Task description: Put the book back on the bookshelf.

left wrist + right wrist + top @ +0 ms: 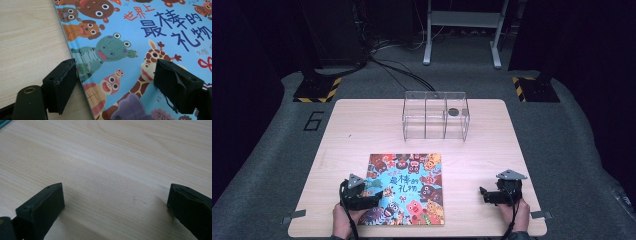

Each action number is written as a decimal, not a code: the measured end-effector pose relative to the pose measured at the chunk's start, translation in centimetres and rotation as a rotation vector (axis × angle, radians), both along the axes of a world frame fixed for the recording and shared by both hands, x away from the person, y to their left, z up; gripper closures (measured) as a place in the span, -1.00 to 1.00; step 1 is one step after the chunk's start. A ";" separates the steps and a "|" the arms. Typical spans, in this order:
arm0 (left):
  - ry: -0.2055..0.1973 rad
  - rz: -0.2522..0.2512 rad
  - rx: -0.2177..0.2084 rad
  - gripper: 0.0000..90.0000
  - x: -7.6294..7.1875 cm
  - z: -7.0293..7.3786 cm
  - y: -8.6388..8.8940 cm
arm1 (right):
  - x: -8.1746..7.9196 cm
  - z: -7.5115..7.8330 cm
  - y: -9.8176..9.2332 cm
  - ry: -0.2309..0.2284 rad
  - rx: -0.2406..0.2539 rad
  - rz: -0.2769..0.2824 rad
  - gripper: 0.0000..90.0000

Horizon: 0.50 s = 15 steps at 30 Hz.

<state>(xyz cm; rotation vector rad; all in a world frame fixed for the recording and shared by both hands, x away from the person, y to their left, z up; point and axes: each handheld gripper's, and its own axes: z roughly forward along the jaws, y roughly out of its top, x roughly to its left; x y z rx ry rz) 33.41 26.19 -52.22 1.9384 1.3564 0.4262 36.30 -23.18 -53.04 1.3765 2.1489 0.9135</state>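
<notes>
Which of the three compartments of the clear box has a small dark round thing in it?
The right-hand compartment of the clear box holds the small dark round thing; the middle and left ones look empty.

Clear three-compartment box (435, 115) on table (362, 125); far end.

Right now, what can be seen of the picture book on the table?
The picture book lies flat and closed, front cover up, near the front edge of the wooden table. Its glossy blue cover shows cartoon animals, among them a frog, a giraffe and a turtle, with Chinese lettering in red and dark blue. The left gripper straddles its left edge, one jaw beside the book and one over the cover, jaws apart.
</notes>
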 end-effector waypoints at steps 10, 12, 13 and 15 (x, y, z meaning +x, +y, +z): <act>-0.011 0.020 0.005 -0.58 0.0 -0.1 -0.6 | 0.0 0.0 0.0 0.000 -0.003 0.003 -0.99; -0.015 0.022 0.001 -0.58 0.1 -0.1 -1.0 | 0.0 0.0 0.0 -0.001 -0.003 0.003 -0.99; -0.003 0.012 0.005 -0.59 0.1 0.0 -1.1 | 0.0 0.0 0.0 0.000 -0.003 0.003 -0.99; -0.003 0.010 0.003 -0.59 0.2 0.0 -1.4 | 0.0 0.0 0.0 0.000 -0.001 0.001 -0.99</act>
